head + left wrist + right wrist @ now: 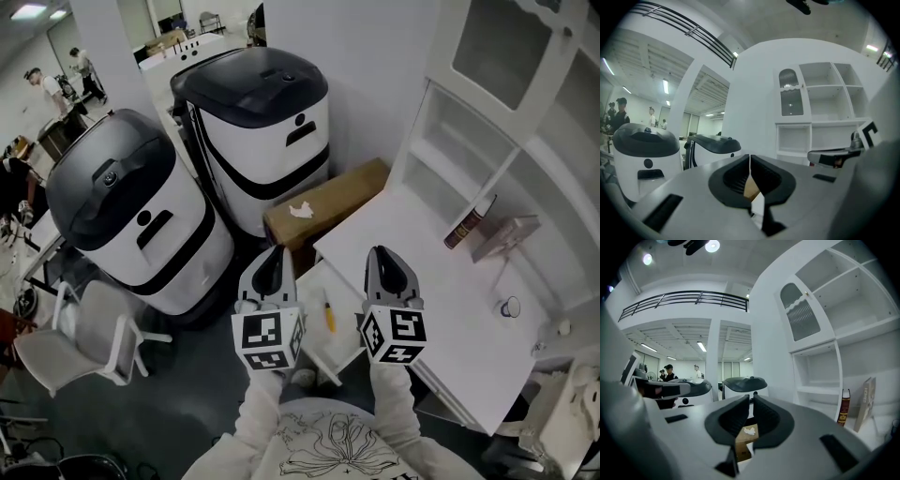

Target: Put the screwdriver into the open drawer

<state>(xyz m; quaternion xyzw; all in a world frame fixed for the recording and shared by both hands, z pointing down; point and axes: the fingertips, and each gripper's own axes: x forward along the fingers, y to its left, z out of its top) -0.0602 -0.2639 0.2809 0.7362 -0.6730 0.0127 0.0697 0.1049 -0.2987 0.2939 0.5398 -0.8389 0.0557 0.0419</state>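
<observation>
Head view: at the lower centre of the frame we see the left gripper (272,253) and the right gripper (380,253) held side by side. Each has its black jaws closed together on nothing (both gripper views confirm it). Between them, lower in the frame, the slim yellow-handled screwdriver (329,312) lies inside the open white drawer (317,345), beside the white tabletop (422,281).
</observation>
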